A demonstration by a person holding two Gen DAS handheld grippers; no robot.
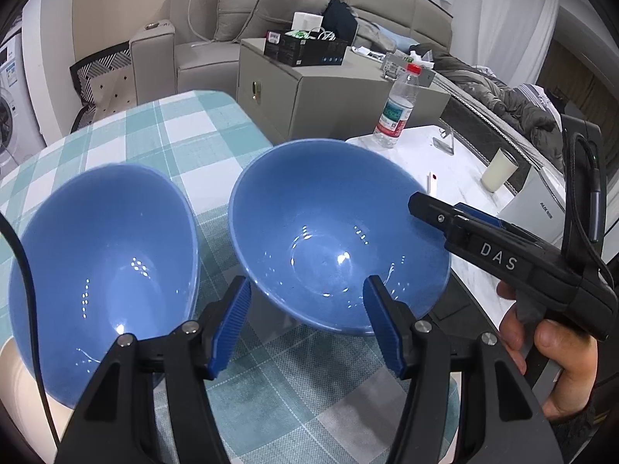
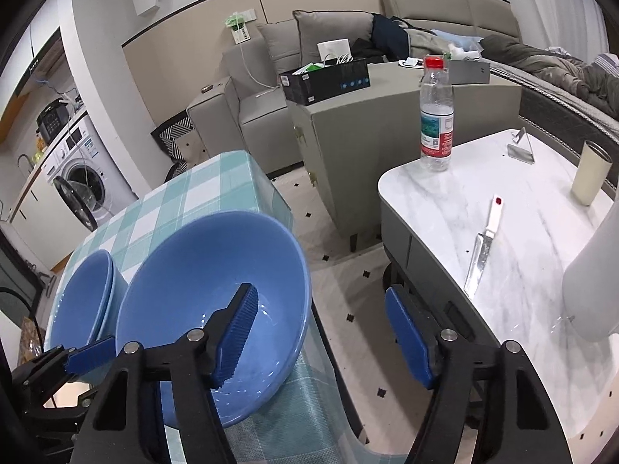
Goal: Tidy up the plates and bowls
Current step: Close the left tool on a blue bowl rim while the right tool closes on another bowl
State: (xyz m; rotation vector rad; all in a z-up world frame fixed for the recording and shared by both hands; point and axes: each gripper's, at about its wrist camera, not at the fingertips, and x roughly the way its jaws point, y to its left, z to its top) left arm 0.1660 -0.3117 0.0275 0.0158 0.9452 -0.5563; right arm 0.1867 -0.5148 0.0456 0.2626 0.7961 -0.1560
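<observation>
While left view hides it, right shows knife (image 2: 481, 256) on marble table (image 2: 437, 208)

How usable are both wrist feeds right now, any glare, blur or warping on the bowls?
Left wrist: sharp; small ceiling-light glints speckle the near bowl and the left bowl; fisheye stretches the left one into an egg shape. Right wrist: sharp too; dark corners, bent marble table edge, faint sheen on the knife.
</observation>
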